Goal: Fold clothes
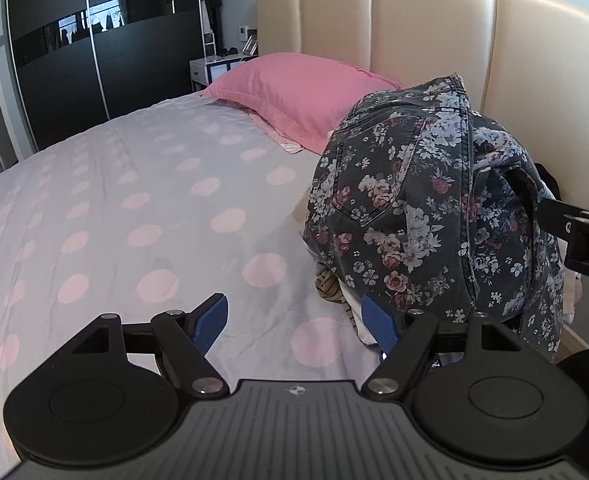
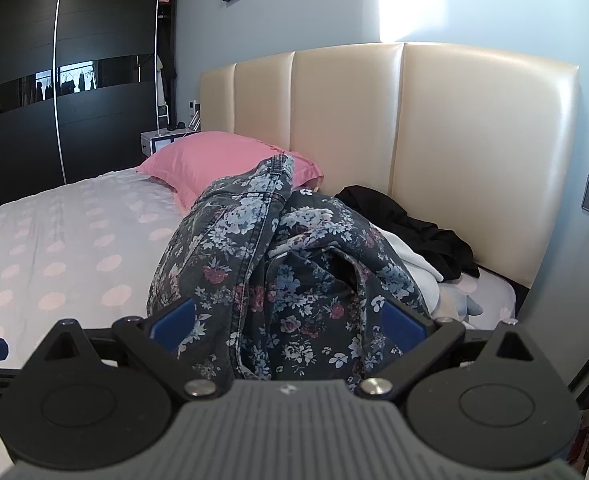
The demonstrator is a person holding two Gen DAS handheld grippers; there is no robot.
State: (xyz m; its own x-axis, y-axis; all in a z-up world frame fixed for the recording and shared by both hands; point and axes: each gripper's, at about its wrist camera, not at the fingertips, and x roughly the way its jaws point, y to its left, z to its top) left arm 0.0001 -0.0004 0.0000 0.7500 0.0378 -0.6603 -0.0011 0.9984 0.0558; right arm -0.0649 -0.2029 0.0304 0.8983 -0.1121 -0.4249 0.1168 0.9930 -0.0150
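A pair of dark floral jeans (image 1: 414, 208) sits bunched on top of a clothes pile at the right of the bed; it also shows in the right wrist view (image 2: 278, 264). My left gripper (image 1: 298, 324) is open and empty, low over the dotted sheet, just left of the pile. My right gripper (image 2: 286, 320) is open with its blue fingers (image 2: 174, 320) either side of the jeans, the cloth lying between them. In the left wrist view the right gripper's black body (image 1: 578, 236) reaches into the jeans from the right.
The bed (image 1: 134, 208) has a pale sheet with pink dots. A pink pillow (image 1: 302, 92) lies by the cream headboard (image 1: 434, 36). Striped and white clothes (image 1: 330, 284) lie under the jeans. A black garment (image 2: 410, 224) and white clothes (image 2: 414, 264) lie behind. Dark wardrobe (image 1: 94, 52) at left.
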